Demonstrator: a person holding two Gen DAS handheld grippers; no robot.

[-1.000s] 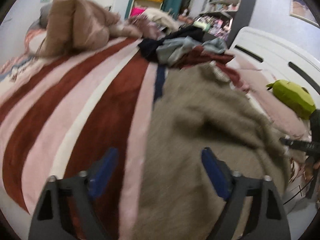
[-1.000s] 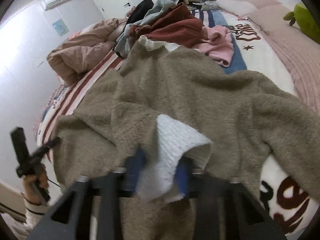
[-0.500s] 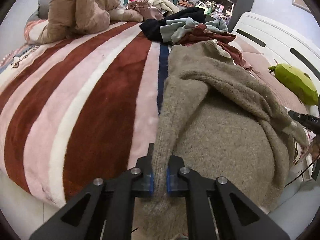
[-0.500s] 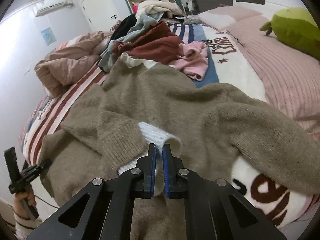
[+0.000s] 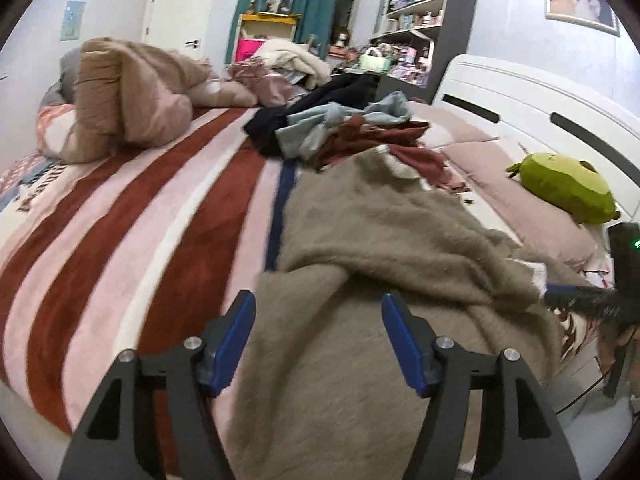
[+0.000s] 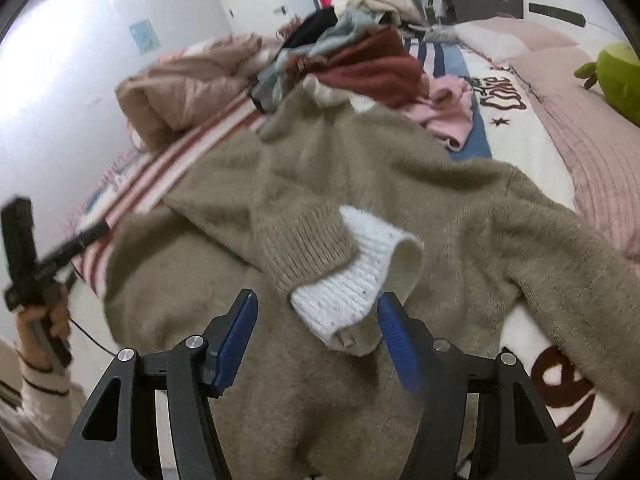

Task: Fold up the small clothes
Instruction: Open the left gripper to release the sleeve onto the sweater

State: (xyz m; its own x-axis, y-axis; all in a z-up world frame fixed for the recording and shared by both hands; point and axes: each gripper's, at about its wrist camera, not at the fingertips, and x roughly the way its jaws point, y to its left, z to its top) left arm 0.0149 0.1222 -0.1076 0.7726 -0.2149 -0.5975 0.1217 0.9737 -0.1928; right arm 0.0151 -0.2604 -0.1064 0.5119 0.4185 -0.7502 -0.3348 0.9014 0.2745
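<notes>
A taupe fuzzy sweater (image 5: 392, 232) lies spread on the striped bed cover (image 5: 120, 220), hanging over the near edge. My left gripper (image 5: 318, 332) hovers over its near fold with jaws opening; nothing is pressed between the blue pads. In the right wrist view the sweater (image 6: 320, 168) has one sleeve folded across the body, ending in a white knit cuff (image 6: 360, 272). My right gripper (image 6: 316, 332) has its jaws opening, and the cuff lies loose between the fingers, free of the pads. The left gripper (image 6: 96, 232) shows at the far left, held by a hand.
A heap of dark, grey-blue and maroon clothes (image 5: 344, 132) lies beyond the sweater, with a pink garment (image 6: 452, 116) beside it. A brown duvet (image 5: 128, 100) is bunched at the back left. A green plush toy (image 5: 564, 188) rests by the white headboard (image 5: 540, 100).
Half a second ago both grippers were shut on the sweater, the left on a fold, the right on the white cuff. Both have opened and let go; the left one has risen.
</notes>
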